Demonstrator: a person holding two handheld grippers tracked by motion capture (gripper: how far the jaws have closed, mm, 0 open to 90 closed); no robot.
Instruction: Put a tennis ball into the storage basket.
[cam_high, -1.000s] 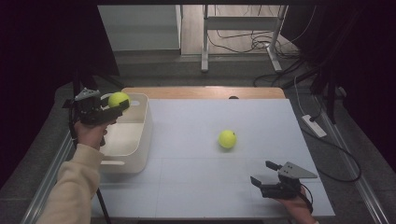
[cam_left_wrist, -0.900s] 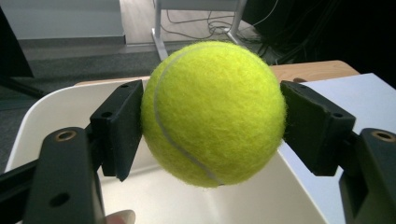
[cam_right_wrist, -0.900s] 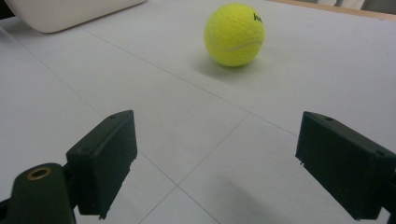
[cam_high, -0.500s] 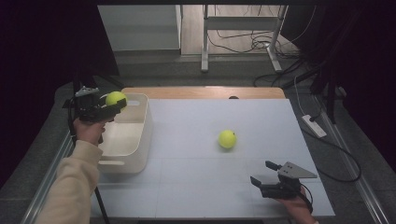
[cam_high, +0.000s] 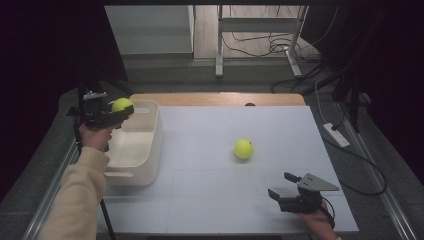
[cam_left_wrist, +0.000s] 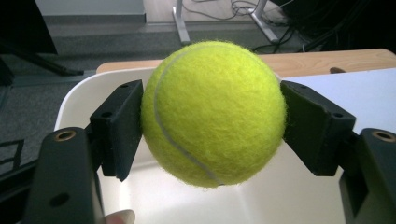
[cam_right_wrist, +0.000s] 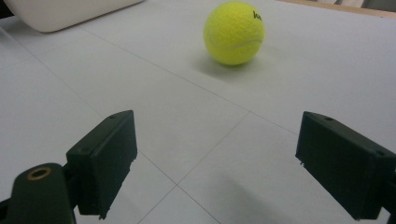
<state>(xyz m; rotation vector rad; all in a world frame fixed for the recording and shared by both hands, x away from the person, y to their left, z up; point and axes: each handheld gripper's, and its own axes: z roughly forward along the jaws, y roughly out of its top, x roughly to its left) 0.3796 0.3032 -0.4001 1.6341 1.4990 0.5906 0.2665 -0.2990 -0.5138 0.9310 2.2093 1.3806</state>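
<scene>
Left gripper (cam_high: 112, 111) shifted slightly left over bin (cam_high: 150, 145), fingers clamping tennis ball (cam_left_wrist: 214, 113), right gripper (cam_high: 289, 192) fingers wide, empty

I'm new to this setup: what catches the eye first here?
A bright yellow tennis ball clamped in the left gripper, held over the white bin at the table's left edge. A second tennis ball lies mid-table, ahead of the open right gripper.

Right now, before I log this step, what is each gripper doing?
Left gripper: closed on a tennis ball, held above the white bin.
Right gripper: open, holding nothing, low over the table.
</scene>
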